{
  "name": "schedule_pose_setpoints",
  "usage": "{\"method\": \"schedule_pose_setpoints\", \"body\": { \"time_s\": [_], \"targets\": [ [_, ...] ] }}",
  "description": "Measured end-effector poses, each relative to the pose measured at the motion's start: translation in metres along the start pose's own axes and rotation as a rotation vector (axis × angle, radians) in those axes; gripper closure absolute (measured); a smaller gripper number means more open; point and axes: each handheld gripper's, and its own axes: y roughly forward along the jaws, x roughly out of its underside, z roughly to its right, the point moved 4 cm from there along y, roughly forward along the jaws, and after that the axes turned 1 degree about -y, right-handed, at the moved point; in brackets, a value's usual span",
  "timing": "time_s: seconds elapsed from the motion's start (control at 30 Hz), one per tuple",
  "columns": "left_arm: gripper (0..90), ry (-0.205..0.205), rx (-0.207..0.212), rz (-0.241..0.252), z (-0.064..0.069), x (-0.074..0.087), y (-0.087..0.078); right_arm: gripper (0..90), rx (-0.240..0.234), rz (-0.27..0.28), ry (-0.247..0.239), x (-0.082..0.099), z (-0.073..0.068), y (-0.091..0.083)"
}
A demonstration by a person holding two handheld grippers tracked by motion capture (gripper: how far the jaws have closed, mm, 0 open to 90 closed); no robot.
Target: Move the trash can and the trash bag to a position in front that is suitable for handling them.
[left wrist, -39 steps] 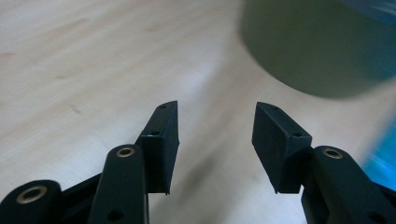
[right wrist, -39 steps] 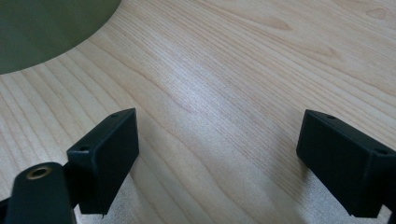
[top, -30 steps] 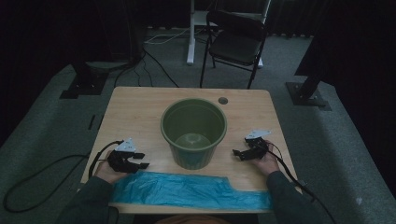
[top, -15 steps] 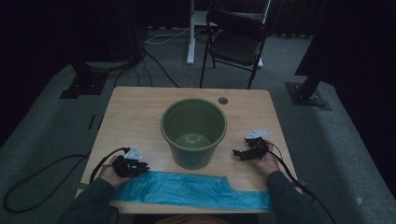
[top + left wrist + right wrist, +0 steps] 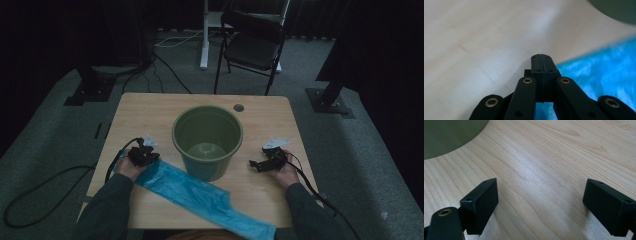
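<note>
A long blue plastic bag (image 5: 200, 192) lies slantwise across the front of the wooden table (image 5: 150, 110), its left end drawn up to my left gripper (image 5: 145, 156). That gripper's jaws have just been closing and now meet, shut on the bag's left end. In the left gripper view the closed tips (image 5: 541, 57) rest over the bag's edge (image 5: 599, 72). A green bucket (image 5: 207, 142) stands upright mid-table between both hands. My right gripper (image 5: 256, 164) rests to the bucket's right, open. Nothing but bare wood lies between its jaws (image 5: 540, 187), with the bucket wall (image 5: 449, 135) at upper left.
A small round hole (image 5: 238, 107) sits in the table behind the bucket. A black folding chair (image 5: 252, 45) stands beyond the far edge. Cables (image 5: 50, 185) trail over the floor at left, and dark stand bases (image 5: 330, 102) flank the table.
My left gripper closed and moved up-left from the front edge toward the bucket's left side. The bag's left end went with it, so the bag now lies diagonal. The right gripper kept still.
</note>
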Motion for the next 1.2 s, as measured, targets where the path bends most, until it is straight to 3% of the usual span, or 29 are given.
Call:
{"method": "schedule_pose_setpoints", "body": {
  "time_s": [0.03, 0.2, 0.23, 0.27, 0.3, 0.33, 0.5, 0.6, 0.63, 0.8, 0.83, 1.0, 1.2],
  "targets": [
    [89.7, -0.046, -0.035, 0.006, -0.009, -0.01, 0.006, 12.4, 0.0, 0.0, 0.0, 0.0, 0.0, 0.0],
    [89.5, -0.158, -0.113, 0.036, -0.029, -0.026, 0.018, 12.4, 0.0, 0.0, 0.0, 0.0, 0.0, 0.0],
    [88.6, -0.183, -0.123, 0.043, -0.032, -0.028, 0.019, 12.4, 0.0, 0.0, 0.0, 0.0, 0.0, 0.0],
    [85.6, -0.183, -0.123, 0.043, -0.032, -0.028, 0.019, 12.4, 0.0, 0.0, 0.0, 0.0, 0.0, 0.0],
    [79.3, -0.235, -0.117, 0.075, -0.035, -0.03, 0.014, 12.4, 0.0, 0.0, 0.0, 0.0, 0.0, 0.0],
    [75.3, -0.238, -0.099, 0.095, -0.033, -0.03, 0.01, 12.4, 0.0, 0.0, 0.0, 0.0, 0.0, 0.0],
    [55.4, -0.191, -0.031, 0.12, -0.008, -0.019, -0.016, 12.4, 0.0, 0.0, 0.001, 0.0, 0.0, 0.0],
    [50.9, -0.188, -0.011, 0.127, 0.002, -0.011, -0.023, 12.4, 0.001, 0.0, 0.001, 0.0, 0.0, 0.0],
    [49.9, -0.153, -0.014, 0.114, 0.014, 0.0, -0.03, 12.4, 0.002, 0.0, 0.002, 0.0, 0.0, 0.0],
    [49.7, -0.1, 0.005, 0.086, 0.033, 0.017, -0.032, 12.4, 0.003, 0.0, 0.001, 0.001, 0.0, -0.001],
    [49.7, -0.056, -0.007, 0.058, 0.038, 0.021, -0.029, 12.5, 0.002, 0.0, 0.003, 0.001, 0.0, -0.001],
    [53.2, -0.052, -0.023, 0.007, 0.035, 0.023, -0.016, 12.5, 0.002, 0.0, 0.002, 0.001, 0.0, -0.001],
    [55.6, -0.107, -0.024, 0.034, 0.02, 0.02, -0.011, 14.2, 0.004, 0.003, 0.003, 0.001, 0.0, -0.001]
  ]
}}
